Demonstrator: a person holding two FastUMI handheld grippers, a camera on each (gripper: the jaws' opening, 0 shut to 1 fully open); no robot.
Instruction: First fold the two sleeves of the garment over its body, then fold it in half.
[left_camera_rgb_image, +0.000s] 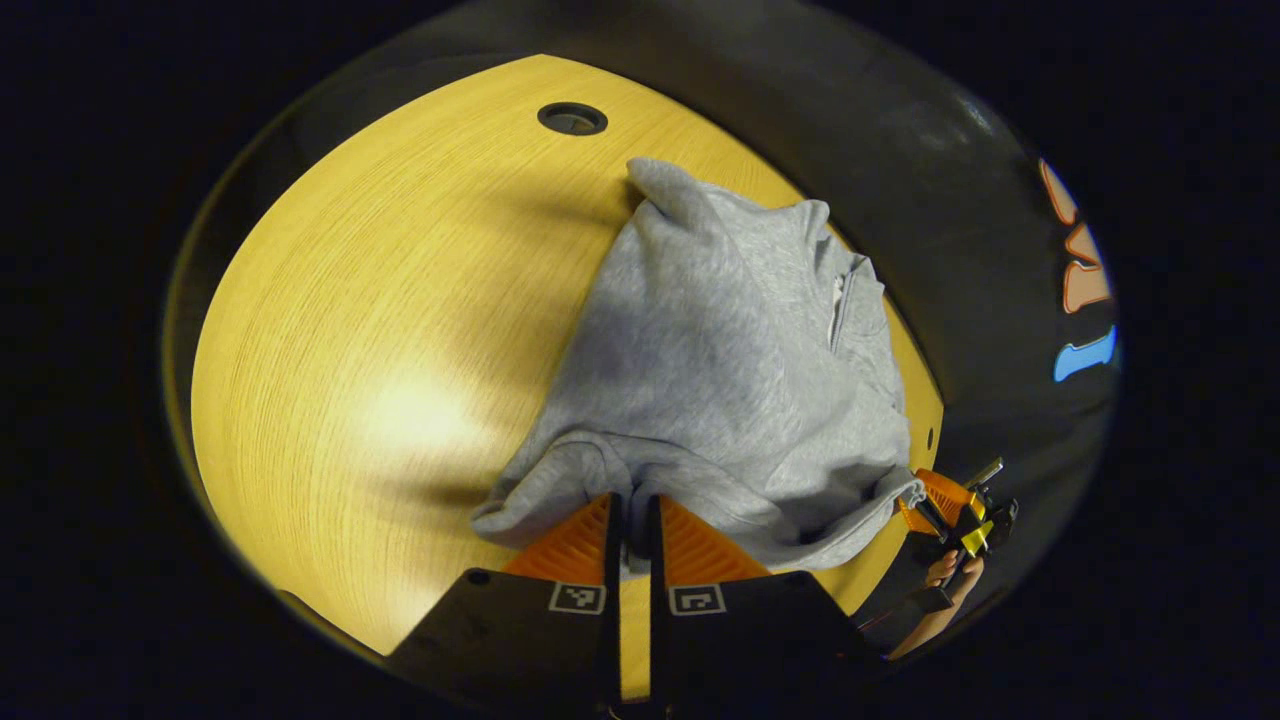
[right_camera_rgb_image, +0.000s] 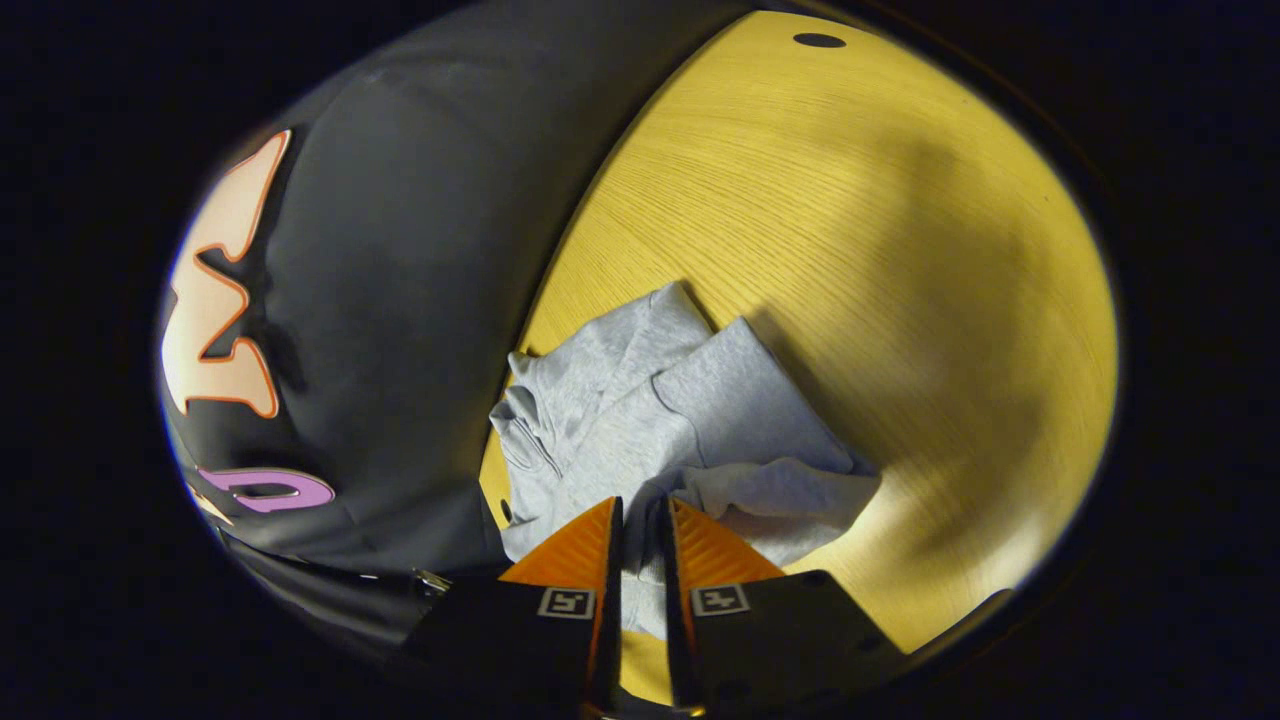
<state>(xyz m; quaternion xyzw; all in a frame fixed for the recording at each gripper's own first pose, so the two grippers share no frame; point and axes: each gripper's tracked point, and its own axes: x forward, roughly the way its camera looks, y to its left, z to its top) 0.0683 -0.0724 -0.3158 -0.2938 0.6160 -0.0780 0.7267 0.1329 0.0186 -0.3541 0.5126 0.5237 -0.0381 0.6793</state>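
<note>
Lying rumpled on the wooden table (left_camera_rgb_image: 350, 330), the grey garment (left_camera_rgb_image: 720, 370) has its sleeves folded over its body and a zip collar near the table's edge at 3 o'clock in the left gripper view. The left gripper (left_camera_rgb_image: 632, 520) is clamped on its hem, and the right gripper (right_camera_rgb_image: 640, 530) pinches the hem's other corner. Bare tabletop spreads wide toward 9 o'clock, with a round cable hole (left_camera_rgb_image: 572, 118) at 12.
</note>
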